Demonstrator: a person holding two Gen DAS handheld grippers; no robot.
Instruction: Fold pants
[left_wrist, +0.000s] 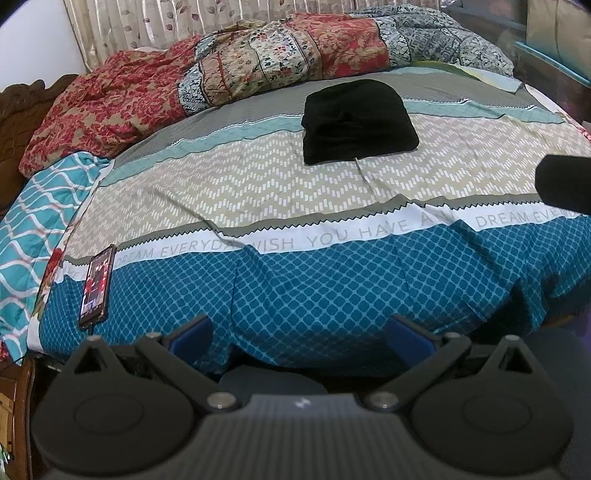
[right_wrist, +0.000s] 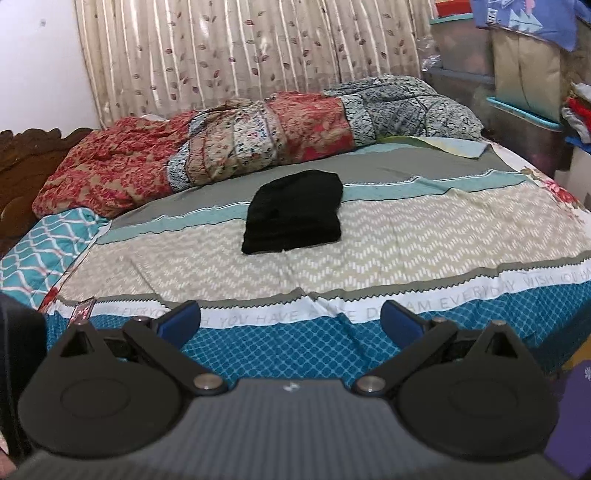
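Patterned bedspread (left_wrist: 258, 184), curtain behind, quilt heaped at far edge.
Black pants (left_wrist: 358, 122) already a compact folded stack mid-bed, well apart from left gripper (left_wrist: 299, 336) and right gripper (right_wrist: 291, 321), both spread wide, empty. Probably finished; if anything, square loose edges, no regrasp.

Phone (left_wrist: 96, 288): screen content too blurred to read. Bedsheet (left_wrist: 332, 192) lettering cut off at right edge. Black pants (right_wrist: 293, 212): fold layers indistinguishable (uniformly dark).
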